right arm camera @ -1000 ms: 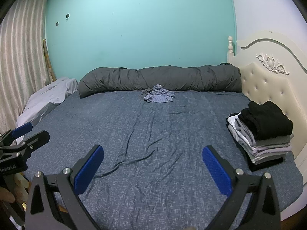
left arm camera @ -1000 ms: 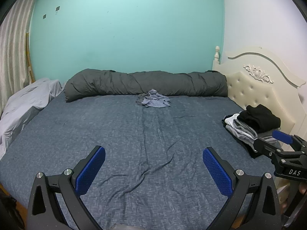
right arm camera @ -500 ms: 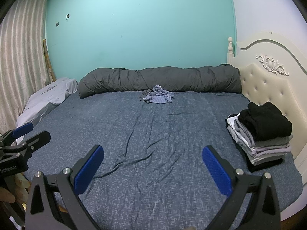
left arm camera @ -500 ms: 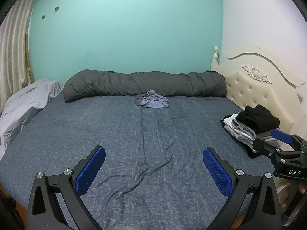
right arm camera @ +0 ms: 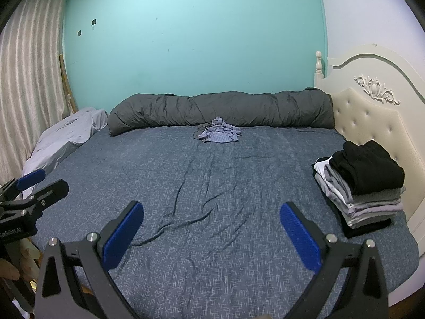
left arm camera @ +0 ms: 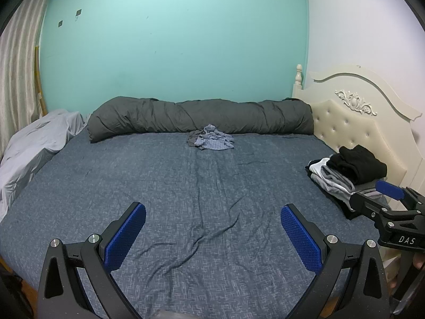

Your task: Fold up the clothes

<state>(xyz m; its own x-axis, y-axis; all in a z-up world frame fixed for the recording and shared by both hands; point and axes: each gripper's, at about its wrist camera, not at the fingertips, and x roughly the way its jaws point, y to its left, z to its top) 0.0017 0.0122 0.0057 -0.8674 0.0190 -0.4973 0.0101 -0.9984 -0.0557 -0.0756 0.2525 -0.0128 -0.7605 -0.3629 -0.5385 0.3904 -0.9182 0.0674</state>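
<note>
Both grippers, left gripper [left arm camera: 213, 232] and right gripper [right arm camera: 212, 230], stay wide open and empty, barely shifted, well short of the crumpled garment [right arm camera: 218, 134] beside the grey duvet roll [right arm camera: 220, 113]; fetching it remains.

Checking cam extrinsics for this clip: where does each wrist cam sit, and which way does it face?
Left wrist: on the left gripper, low at the bed's near edge, facing the rolled duvet; its open fingers and the right gripper show.
Right wrist: on the right gripper, same heading; its open fingers, the left gripper and a fingertip show.
Shared: crumpled garment, folded stack, headboard.
</note>
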